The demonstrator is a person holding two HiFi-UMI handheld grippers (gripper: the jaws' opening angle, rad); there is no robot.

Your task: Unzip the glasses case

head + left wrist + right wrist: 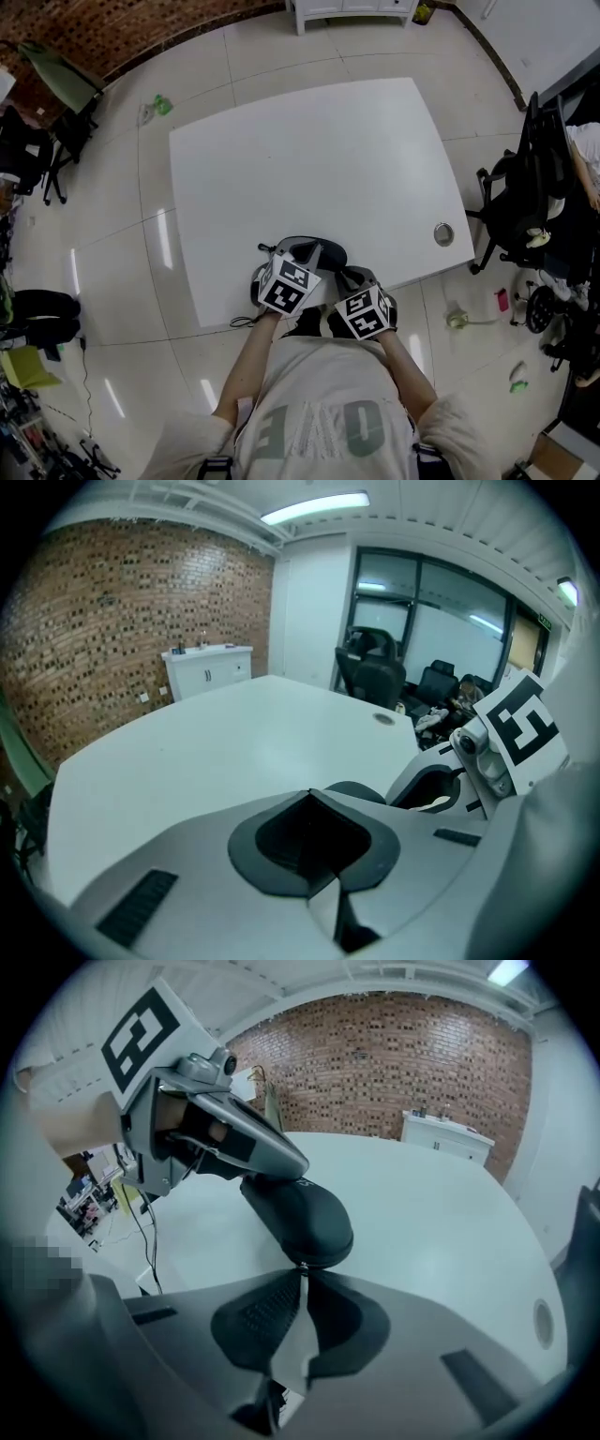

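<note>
Your left forearm [251, 361] and right forearm [405, 370] run forward from your chest and angle slightly inward. They bring both tongs side by side over the near edge of the white table [309, 150], each tipped downward. The glasses case [300, 1218], dark and rounded, lies on the table at that edge, between the two tips. Your right gripper [301, 1271] has its jaws drawn almost together, pinched on the small zipper pull [301, 1266] at the case's near end. Your left gripper [309, 796] is closed with nothing showing between its jaws. The right gripper view shows it lying along the top of the case's far end.
</note>
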